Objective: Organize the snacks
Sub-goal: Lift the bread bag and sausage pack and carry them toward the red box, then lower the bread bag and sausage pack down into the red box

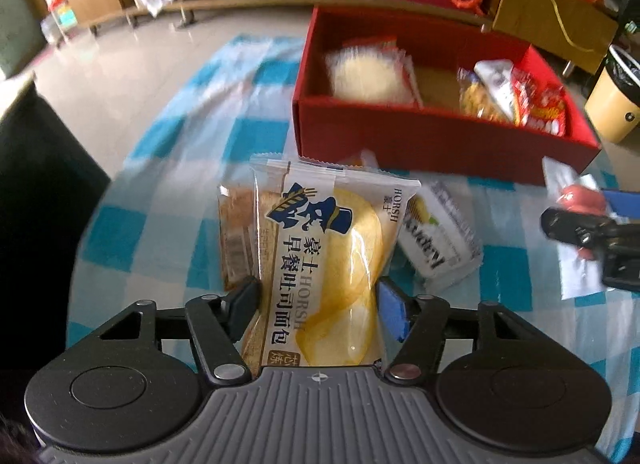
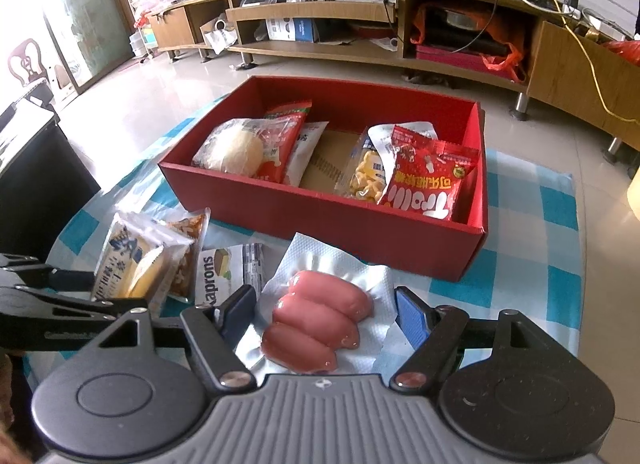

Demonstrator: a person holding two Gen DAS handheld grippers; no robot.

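The left gripper (image 1: 316, 304) has its jaws around the bread packet (image 1: 324, 264), a black pad on one side and a blue pad on the other, both pressing the wrapper in at its lower half. That is a grip, and low on the packet, so the top stands free and upright. Behind it, a brown snack packet (image 1: 236, 232) sits against its side, and a white wafer packet (image 1: 440, 236) lies just beside, all on the blue-and-white checked cloth (image 1: 160, 204) near the table's front edge.

Over to the right gripper (image 2: 326, 312): it straddles the sealed sausage pack (image 2: 320, 316), three pink sausages lying flat on the cloth. Its jaws are parted on either side of the pack, and I see no pad pressing the film, so nothing is held there yet.

The red box (image 2: 340, 224) waits at the far side of the cloth, well apart from both tools. Baked goods lean in its left end, a red sweets bag (image 2: 428, 180) and yellow crisps on the right, bare cardboard showing in the middle. My read: the bread is bound for the left end with its kin, and the sausages need a firmer pinch first, since that slick film could slip.
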